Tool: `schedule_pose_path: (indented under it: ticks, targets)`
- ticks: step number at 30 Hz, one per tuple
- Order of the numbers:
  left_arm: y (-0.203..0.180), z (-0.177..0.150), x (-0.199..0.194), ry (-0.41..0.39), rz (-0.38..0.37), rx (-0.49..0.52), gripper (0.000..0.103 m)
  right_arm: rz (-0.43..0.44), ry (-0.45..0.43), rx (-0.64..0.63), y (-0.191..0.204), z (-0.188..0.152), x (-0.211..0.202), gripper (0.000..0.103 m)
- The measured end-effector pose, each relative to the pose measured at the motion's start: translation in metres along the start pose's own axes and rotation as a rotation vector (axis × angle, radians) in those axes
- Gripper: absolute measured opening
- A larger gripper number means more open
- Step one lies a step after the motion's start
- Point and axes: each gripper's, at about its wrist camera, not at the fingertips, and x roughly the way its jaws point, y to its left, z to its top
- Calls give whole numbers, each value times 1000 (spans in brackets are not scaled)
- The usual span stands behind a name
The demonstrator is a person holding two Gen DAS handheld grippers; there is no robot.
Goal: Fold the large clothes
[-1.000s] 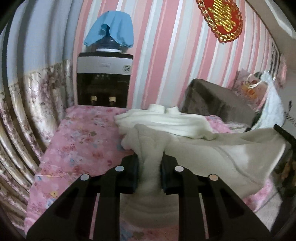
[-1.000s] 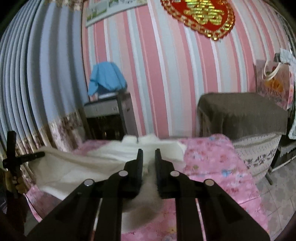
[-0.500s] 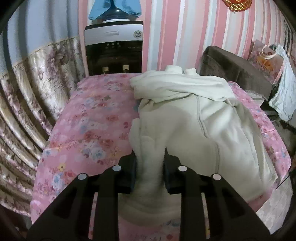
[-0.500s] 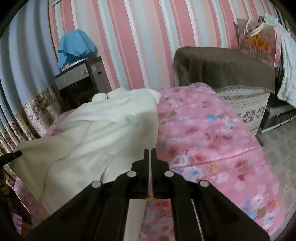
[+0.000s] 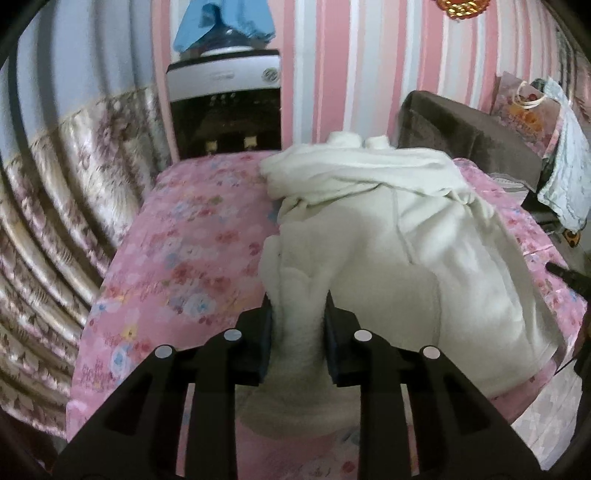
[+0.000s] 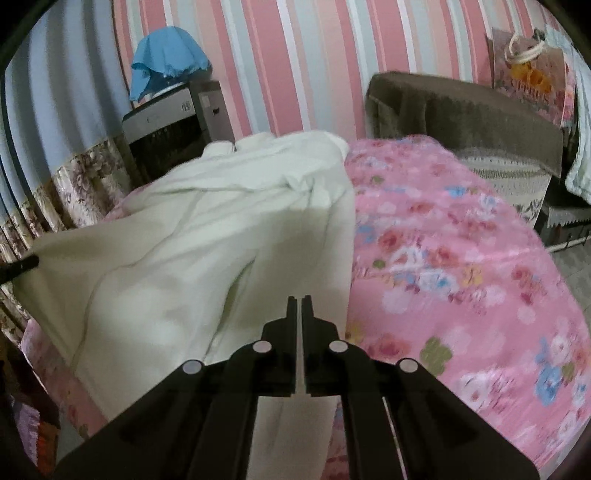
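A large cream fleece garment (image 5: 399, 236) lies spread over the pink floral bed cover (image 5: 192, 254), its near hem hanging over the front edge. My left gripper (image 5: 297, 314) is shut on a thick bunch of the garment's near left corner. In the right wrist view the garment (image 6: 207, 236) covers the left half of the bed (image 6: 461, 258). My right gripper (image 6: 300, 301) is shut on a thin edge of the garment's near right corner, with cloth showing between the closed fingers.
A water dispenser (image 5: 225, 107) topped with a blue cloth (image 5: 221, 22) stands at the head of the bed. A brown-covered cabinet (image 6: 461, 110) with a gift bag (image 6: 532, 77) stands at the right. A floral curtain (image 5: 66, 192) runs along the left.
Both grippers have come down and tilted towards the bed with the garment in them. The garment, held stretched in the air a second ago, now lies spread on the bed.
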Motion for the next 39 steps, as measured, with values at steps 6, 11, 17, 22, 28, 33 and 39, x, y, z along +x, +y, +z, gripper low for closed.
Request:
schedule_pose_path:
  ticks: [6,11,17,22,28,33,39]
  targets:
    - [-13,18,-6,-49,-45,9,22,-17,70,11,0,-22,12,57]
    - [-19,19,-5,-51,-44,24,22,-70,104,-11,-3,-24,21,58]
    - [-19,21,-5,-52,-30,27,22,-32,171,-55,9,-31,31,17]
    - [-20,29,-4,-61,-27,35,22,101,82,12,2,2,14,9]
    - [-20,60,-6,-109,-24,62,22,174,-59,-29,11,78,-5,8]
    - [-14,106,2,-161,-46,44,22,166,-156,-71,18,162,-1,8]
    - [0,175,53,-183,29,47,23,78,-184,-46,4,252,42,8]
